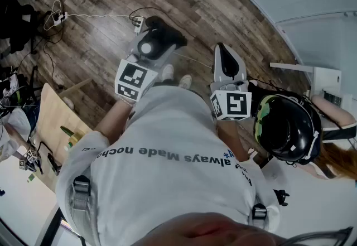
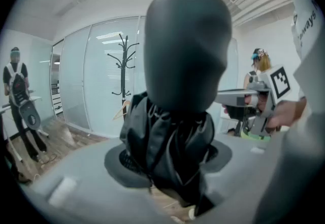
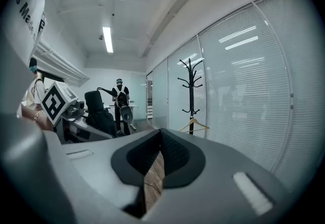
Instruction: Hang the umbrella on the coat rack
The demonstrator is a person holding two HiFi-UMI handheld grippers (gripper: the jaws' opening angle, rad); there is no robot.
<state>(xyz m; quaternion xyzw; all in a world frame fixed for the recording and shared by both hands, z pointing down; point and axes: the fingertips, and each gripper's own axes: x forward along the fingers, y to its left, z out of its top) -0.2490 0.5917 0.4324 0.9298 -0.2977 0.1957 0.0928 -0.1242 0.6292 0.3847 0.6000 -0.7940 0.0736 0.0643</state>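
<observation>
We see left gripper (image 2: pixel 172 159) clamped on the folded black umbrella (image 2: pixel 185 60), well apart from the coat rack (image 2: pixel 123 68); right gripper (image 3: pixel 158 156) jaws together, nothing between, facing that rack.

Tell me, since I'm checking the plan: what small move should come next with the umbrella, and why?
Probably carry the umbrella toward the coat rack: the left gripper holds it, yet the rack stands far off. The right gripper is shut and empty.
</observation>
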